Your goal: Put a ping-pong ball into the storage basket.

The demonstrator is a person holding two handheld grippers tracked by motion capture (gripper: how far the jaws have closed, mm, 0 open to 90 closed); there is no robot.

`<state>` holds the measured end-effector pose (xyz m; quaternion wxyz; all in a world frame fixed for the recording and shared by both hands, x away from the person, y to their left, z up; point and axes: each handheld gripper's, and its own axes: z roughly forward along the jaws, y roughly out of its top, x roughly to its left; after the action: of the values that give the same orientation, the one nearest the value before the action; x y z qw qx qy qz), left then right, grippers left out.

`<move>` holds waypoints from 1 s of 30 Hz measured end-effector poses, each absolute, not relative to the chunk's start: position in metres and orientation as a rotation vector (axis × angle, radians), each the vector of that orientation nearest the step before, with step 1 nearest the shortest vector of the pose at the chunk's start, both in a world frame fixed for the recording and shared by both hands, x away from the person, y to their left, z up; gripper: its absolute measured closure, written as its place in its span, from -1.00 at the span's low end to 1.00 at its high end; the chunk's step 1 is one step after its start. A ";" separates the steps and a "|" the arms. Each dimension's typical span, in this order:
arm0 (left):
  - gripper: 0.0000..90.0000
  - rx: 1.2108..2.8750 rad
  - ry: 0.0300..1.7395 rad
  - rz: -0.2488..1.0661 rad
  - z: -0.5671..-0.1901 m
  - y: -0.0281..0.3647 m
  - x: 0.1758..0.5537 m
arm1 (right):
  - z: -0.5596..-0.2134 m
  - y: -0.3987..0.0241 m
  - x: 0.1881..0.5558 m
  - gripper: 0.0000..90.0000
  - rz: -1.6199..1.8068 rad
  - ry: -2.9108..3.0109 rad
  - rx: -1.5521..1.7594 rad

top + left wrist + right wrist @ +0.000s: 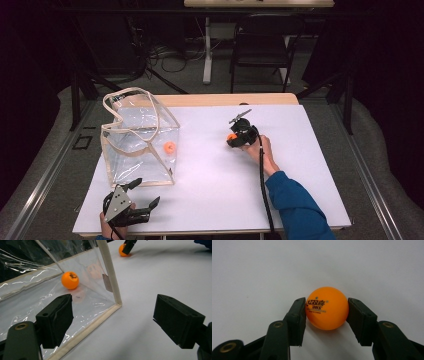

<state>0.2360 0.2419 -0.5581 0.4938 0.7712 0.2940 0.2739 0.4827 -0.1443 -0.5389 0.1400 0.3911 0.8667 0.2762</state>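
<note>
My right gripper (pixel 327 312): pads clamped on orange ball (pixel 327 308), ball resting on white tabletop (pixel 210 175) right of centre. My left gripper (pixel 145 192): jaws spread, empty, beside clear bag (pixel 140 140) containing second orange ball (pixel 170 147).

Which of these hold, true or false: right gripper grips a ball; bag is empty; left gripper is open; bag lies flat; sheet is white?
1. The right gripper is closed on an orange ball. True.
2. The clear bag is empty. False: a second orange ball lies inside it.
3. The left gripper is open, holding nothing. True.
4. The bag lies flat on the table. False: it stands upright, handles up.
5. The sheet on the table is white. True.
</note>
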 end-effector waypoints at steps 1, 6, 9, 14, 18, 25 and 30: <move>-0.64 1.870 0.713 0.663 -0.558 0.242 0.236 | -0.539 -0.144 0.483 0.12 0.799 2.513 1.121; -0.64 1.867 0.716 0.666 -0.558 0.242 0.236 | -0.536 -0.144 0.481 0.12 0.818 2.505 1.115; -0.64 1.867 0.715 0.666 -0.558 0.242 0.236 | -0.531 -0.144 0.478 0.12 0.837 2.497 1.091; -0.64 1.867 0.718 0.666 -0.558 0.242 0.236 | -0.525 -0.145 0.475 0.12 0.857 2.487 1.081; -0.64 1.867 0.715 0.666 -0.558 0.242 0.235 | -0.521 -0.146 0.473 0.12 0.875 2.482 1.072; -0.64 1.866 0.716 0.669 -0.558 0.242 0.235 | -0.514 -0.148 0.469 0.12 0.911 2.461 1.071; -0.64 1.864 0.717 0.668 -0.558 0.242 0.235 | -0.508 -0.150 0.466 0.12 0.924 2.456 1.058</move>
<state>0.2354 0.2419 -0.5579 0.4952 0.7689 0.2959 0.2756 0.4660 -0.1497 -0.5083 0.1554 0.3693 0.8575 0.3227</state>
